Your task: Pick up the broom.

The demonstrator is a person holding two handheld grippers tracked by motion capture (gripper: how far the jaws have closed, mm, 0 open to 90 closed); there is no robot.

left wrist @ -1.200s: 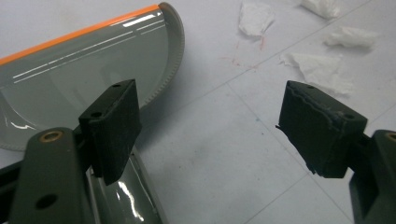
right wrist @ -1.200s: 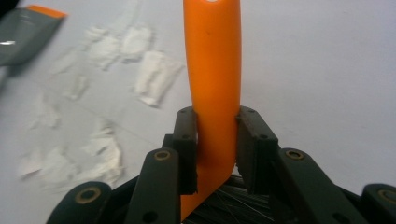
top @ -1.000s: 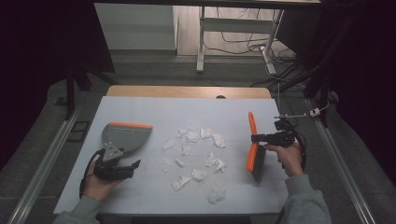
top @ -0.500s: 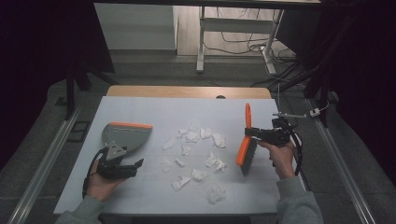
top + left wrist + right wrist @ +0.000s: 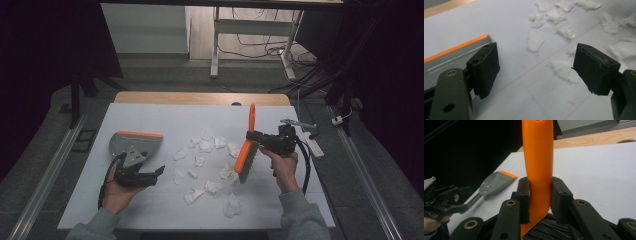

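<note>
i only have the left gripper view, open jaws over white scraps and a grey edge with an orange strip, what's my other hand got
Observer: The right gripper is shut on the orange brush by its handle.
Operator: where are the bristles
Observer: At the right edge of the paper scraps, pointing down at the table.
Operator: that grey thing is
Observer: A dustpan, its handle by the left gripper.

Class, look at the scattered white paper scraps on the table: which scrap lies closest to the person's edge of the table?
The crumpled scrap at the bottom of the scatter, below the brush; every other scrap lies farther up the table.
</note>
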